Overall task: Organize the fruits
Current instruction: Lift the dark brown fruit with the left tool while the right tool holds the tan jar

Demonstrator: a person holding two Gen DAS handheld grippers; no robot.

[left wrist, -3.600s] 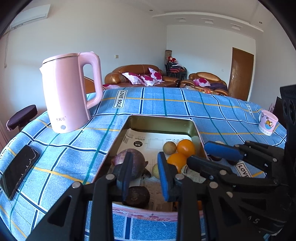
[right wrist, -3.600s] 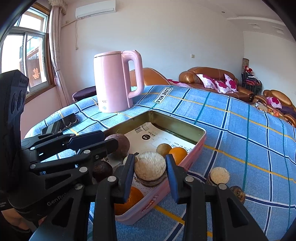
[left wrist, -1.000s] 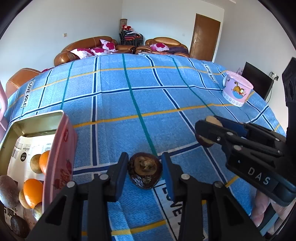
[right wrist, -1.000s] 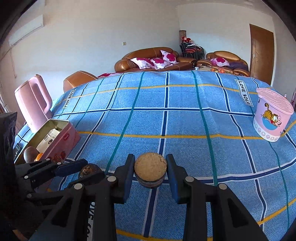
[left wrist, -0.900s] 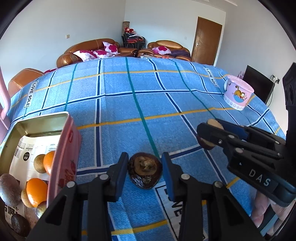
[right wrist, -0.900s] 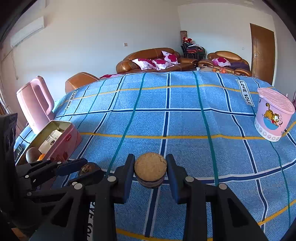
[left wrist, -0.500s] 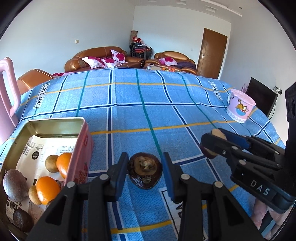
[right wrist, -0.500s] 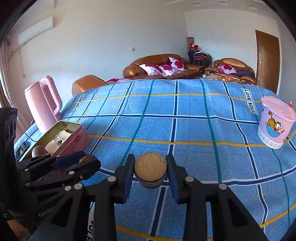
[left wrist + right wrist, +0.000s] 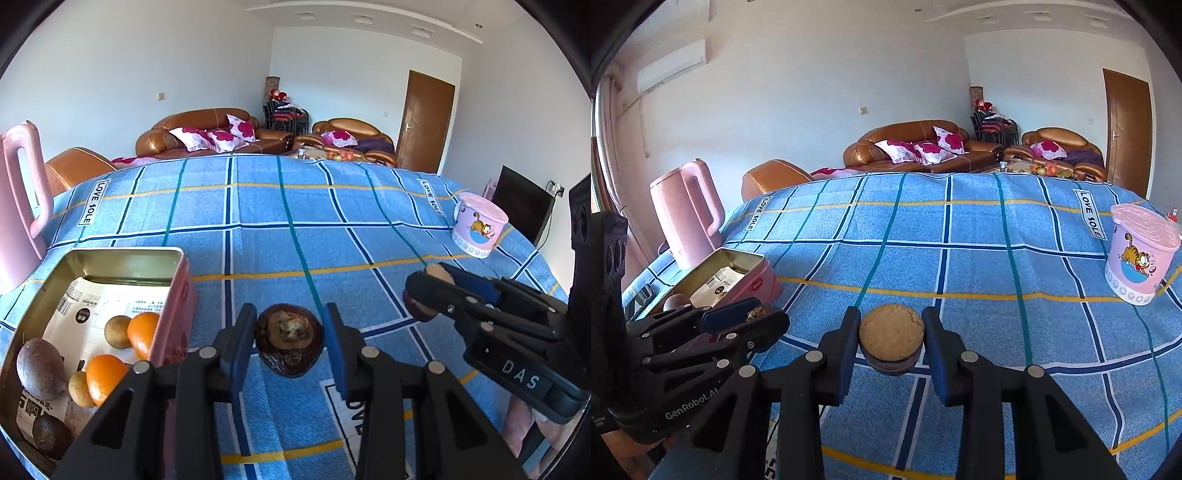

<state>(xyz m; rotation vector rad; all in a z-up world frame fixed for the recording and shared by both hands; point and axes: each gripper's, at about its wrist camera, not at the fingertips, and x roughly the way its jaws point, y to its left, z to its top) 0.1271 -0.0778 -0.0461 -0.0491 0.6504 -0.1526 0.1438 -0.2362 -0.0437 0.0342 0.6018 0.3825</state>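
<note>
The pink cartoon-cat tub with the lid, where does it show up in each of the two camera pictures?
Left wrist view: the pink lidded plastic tub with the cartoon cat stands far right, on the blue checked tablecloth.
Right wrist view: the tub is at the right edge, mid-height, looking larger.
Shared landmark: the open pink metal tin holding fruit, at the left in both.

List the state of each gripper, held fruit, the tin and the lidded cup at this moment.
left gripper: shut on the dark brown fruit, off the cloth.
right gripper: shut on the tan-topped fruit.
pink tin: open, no lid on, fruit and a printed paper inside.
cartoon cup: upright, lid on.
pink kettle: upright, lid down.
</note>
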